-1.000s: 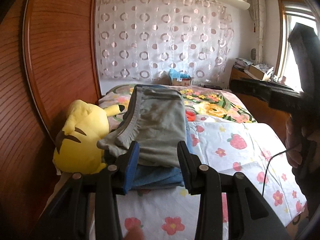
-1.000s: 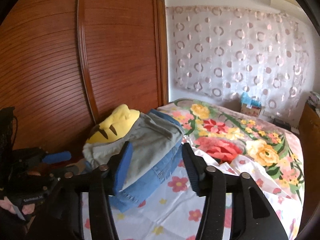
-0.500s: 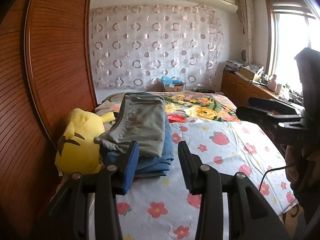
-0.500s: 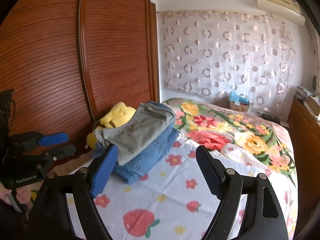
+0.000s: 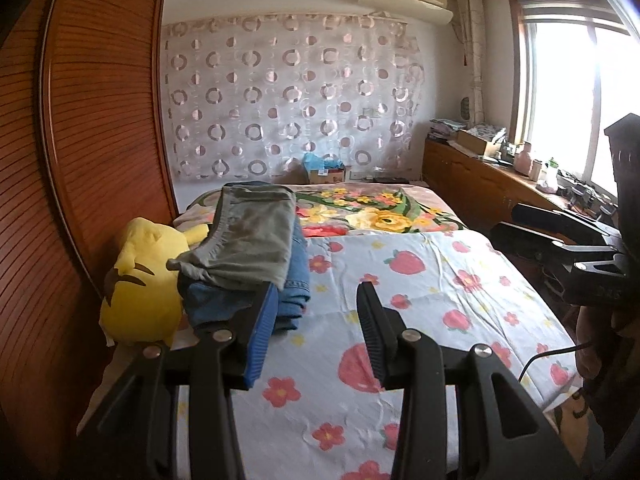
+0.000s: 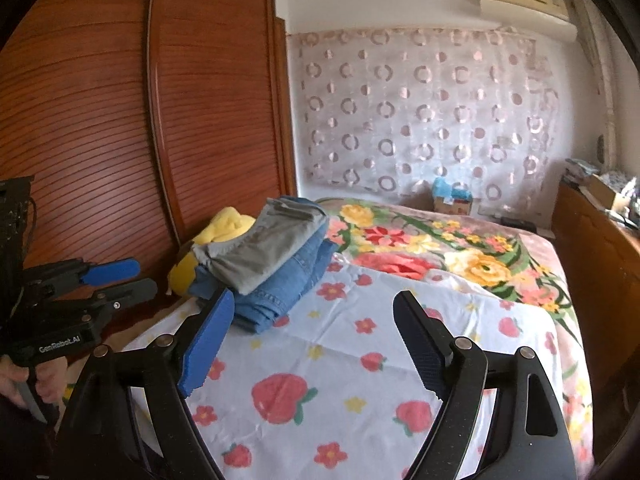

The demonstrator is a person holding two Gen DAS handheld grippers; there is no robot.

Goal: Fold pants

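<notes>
Folded grey pants (image 5: 256,236) lie on top of folded blue jeans (image 5: 298,280) at the bed's left edge; the right wrist view shows the same grey pants (image 6: 264,248) and jeans (image 6: 288,284). My left gripper (image 5: 318,292) hovers in front of the stack, a little to its right, jaws partly apart with nothing between them. My right gripper (image 6: 314,298) stands wide open over the strawberry-print sheet, short of the stack and holding nothing. Each gripper appears in the other's view: the right gripper (image 5: 560,240) at the right, the left gripper (image 6: 120,280) at the left.
A yellow plush toy (image 5: 140,280) lies against the stack's left side, beside the wooden wardrobe (image 5: 80,160). The strawberry-print sheet (image 5: 440,280) covers the near bed and a floral blanket (image 5: 380,212) the far part. A wooden sideboard (image 5: 480,184) with clutter runs under the window.
Both grippers have drawn back from the clothes stack, which now looks smaller and further off. The right gripper's jaws have spread much wider. The stack has not moved.
</notes>
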